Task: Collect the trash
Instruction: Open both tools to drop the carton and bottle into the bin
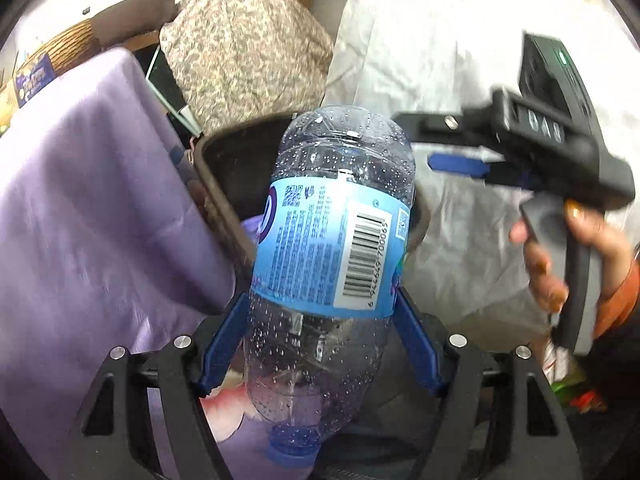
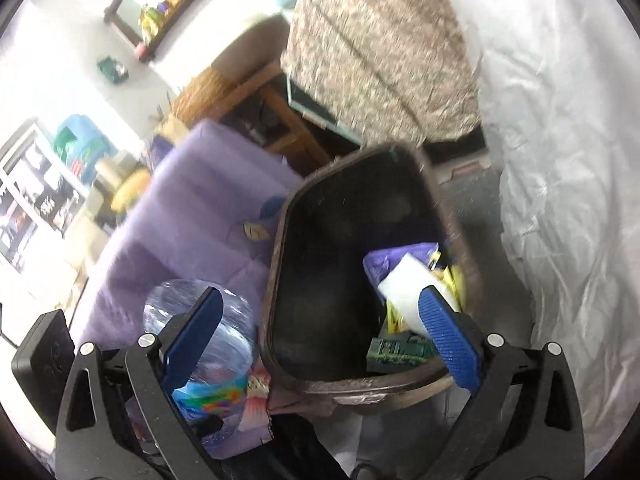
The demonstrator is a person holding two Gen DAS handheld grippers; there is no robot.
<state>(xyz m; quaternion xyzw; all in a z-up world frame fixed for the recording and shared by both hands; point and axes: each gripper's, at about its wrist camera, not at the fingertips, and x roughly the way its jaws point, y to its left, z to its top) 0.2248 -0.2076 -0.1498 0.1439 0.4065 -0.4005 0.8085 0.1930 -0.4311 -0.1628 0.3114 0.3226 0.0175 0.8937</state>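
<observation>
My left gripper (image 1: pixel 320 308) is shut on a clear plastic bottle (image 1: pixel 332 248) with a blue label, cap toward the camera. It holds the bottle in front of the dark brown trash bin (image 1: pixel 224 208). The bottle also shows at the lower left of the right wrist view (image 2: pixel 224 340). My right gripper (image 2: pixel 320 320) is open and empty above the bin (image 2: pixel 280 264), which holds wrappers, a white paper piece (image 2: pixel 412 288) and a green packet (image 2: pixel 400 352). The right gripper also shows in the left wrist view (image 1: pixel 460 148), to the right of the bottle.
A purple cloth (image 2: pixel 200 208) covers a surface left of the bin. A white plastic sheet (image 2: pixel 560 160) hangs on the right. A patterned cushion-like cover (image 2: pixel 380 48) and wooden furniture (image 2: pixel 280 120) stand behind the bin.
</observation>
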